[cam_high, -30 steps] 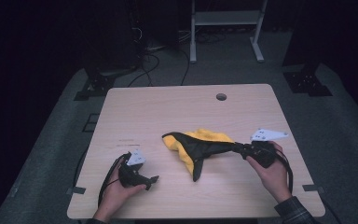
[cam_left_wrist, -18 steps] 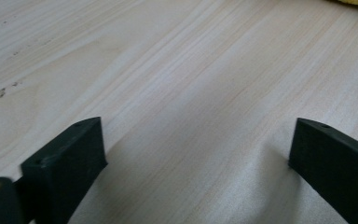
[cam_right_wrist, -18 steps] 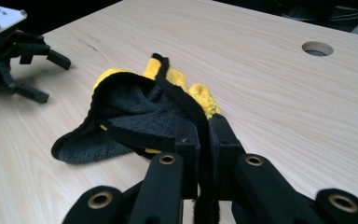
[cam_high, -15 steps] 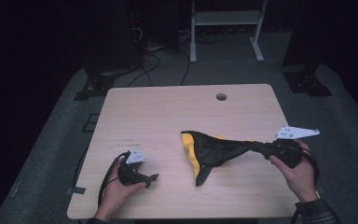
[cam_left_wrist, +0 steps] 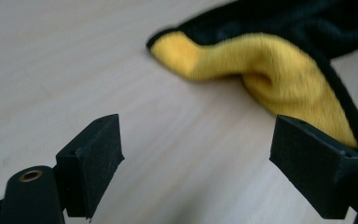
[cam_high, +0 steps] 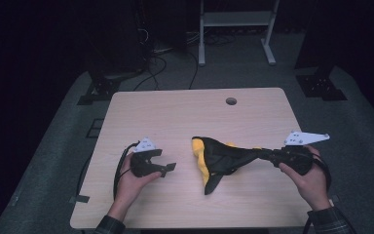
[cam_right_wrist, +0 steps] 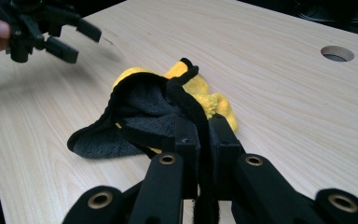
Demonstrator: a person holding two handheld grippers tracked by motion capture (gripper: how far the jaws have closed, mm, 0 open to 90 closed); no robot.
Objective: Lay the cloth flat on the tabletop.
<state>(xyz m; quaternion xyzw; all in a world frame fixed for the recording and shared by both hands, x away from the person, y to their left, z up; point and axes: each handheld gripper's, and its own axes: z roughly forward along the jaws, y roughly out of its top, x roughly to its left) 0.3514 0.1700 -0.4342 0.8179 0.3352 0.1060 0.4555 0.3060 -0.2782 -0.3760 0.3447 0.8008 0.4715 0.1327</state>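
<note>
A dark room surrounds a pale wooden desk (cam_high: 175, 122) with a round cable hole (cam_high: 231, 101) near its far edge. At the left, the left gripper (cam_high: 168, 168) rests low over the desk in the person's left hand (cam_high: 131, 183), much where it was half a second ago; its fingers (cam_left_wrist: 93, 154) stand spread wide with nothing between them, bare wood under the gap. Just beyond them lies the black-and-yellow cloth (cam_high: 219, 158), near the desk's middle, bunched, its yellow side showing at the left edge and its black side on top. From there a black strip of it stretches rightward to the right gripper (cam_high: 272, 157), whose fingers (cam_right_wrist: 186, 144) are pinching the cloth's black edge. Compared with the earlier frame, the right gripper sits slightly nearer the desk's centre, and the cloth's shape looks little changed.
</note>
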